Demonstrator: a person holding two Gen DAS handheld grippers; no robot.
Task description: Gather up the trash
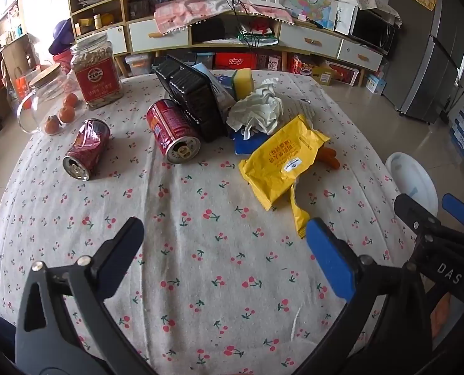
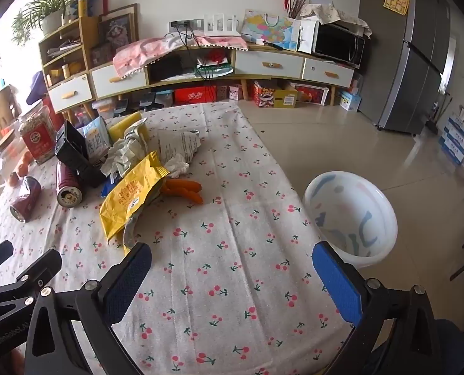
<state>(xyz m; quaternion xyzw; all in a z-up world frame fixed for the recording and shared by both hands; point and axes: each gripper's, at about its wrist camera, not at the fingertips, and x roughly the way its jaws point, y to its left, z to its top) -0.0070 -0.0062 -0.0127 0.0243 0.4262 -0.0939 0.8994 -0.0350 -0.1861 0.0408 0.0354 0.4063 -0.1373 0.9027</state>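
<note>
1. Left wrist view: cherry-print tablecloth (image 1: pixel 200 250) fills the near half, cluttered sideboard behind. My left gripper (image 1: pixel 224 243) has its jaws wide apart with nothing between them, pointing down at bare cloth.
2. Same view, the trash lies ahead in a loose row: crushed red can (image 1: pixel 86 150) on the left, second red can (image 1: pixel 172 131) on its side, black plastic tray (image 1: pixel 194 100), crumpled tissue (image 1: pixel 256 109), yellow wrapper (image 1: pixel 278 162) nearest my right finger.
3. I'd go for the yellow wrapper first; it looks light and floppy, so pinch the loose torn tail rather than the flat body.
4. Right wrist view: same table, tiled floor to the right. My right gripper (image 2: pixel 232 265) also stands fully apart and empty, over bare cloth.
5. White bin (image 2: pixel 353 215) sits on the floor just beside the table edge, near my right finger; it looks like the drop target.
6. Orange sausage-like pieces (image 2: pixel 185 190) poke out by the wrapper; can't tell if they're trash.
7. Cans may roll, so I'd grip across the body, not the ends.
</note>
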